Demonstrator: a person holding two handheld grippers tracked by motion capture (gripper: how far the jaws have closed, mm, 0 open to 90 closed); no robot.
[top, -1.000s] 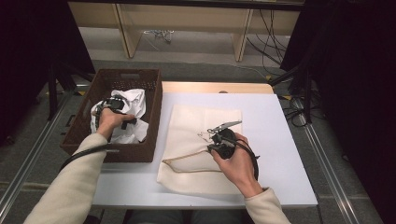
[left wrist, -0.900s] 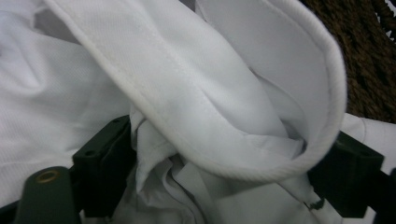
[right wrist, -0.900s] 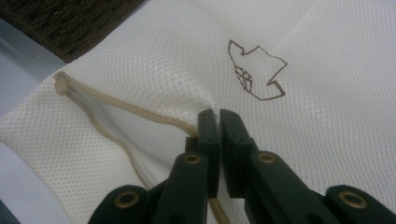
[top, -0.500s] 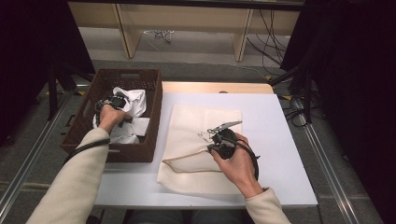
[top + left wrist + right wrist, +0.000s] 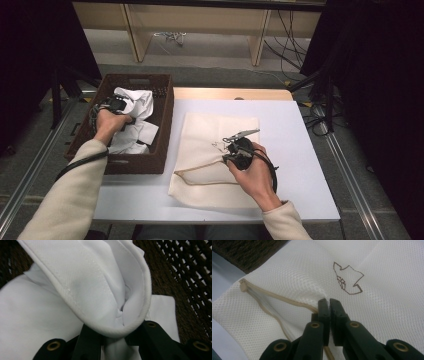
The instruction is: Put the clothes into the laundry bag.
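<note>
A white cloth [image 5: 137,102] lies crumpled in a dark brown wicker basket [image 5: 165,130] at the left of the table. My left gripper [image 5: 117,105] is in the basket; its jaws have just been closing and now pinch a fold of the white cloth [image 5: 100,290], with the left gripper [image 5: 112,337] holding the hemmed edge bunched above the tips. A cream mesh bag [image 5: 210,135] lies flat on the white table. My right gripper [image 5: 329,302] is shut on the mesh bag [image 5: 374,302] at its tan zipper edge [image 5: 274,298].
The table's white top [image 5: 300,150] extends bare to the right of the bag. A brown outline print [image 5: 348,280] marks the mesh. The basket's weave [image 5: 190,277] stands close behind the cloth. Cables trail from both grippers along the forearms.
My left gripper has closed on the white cloth and lifted a little, pulling a fold up from the pile. The right gripper and the mesh bag have stayed put.
</note>
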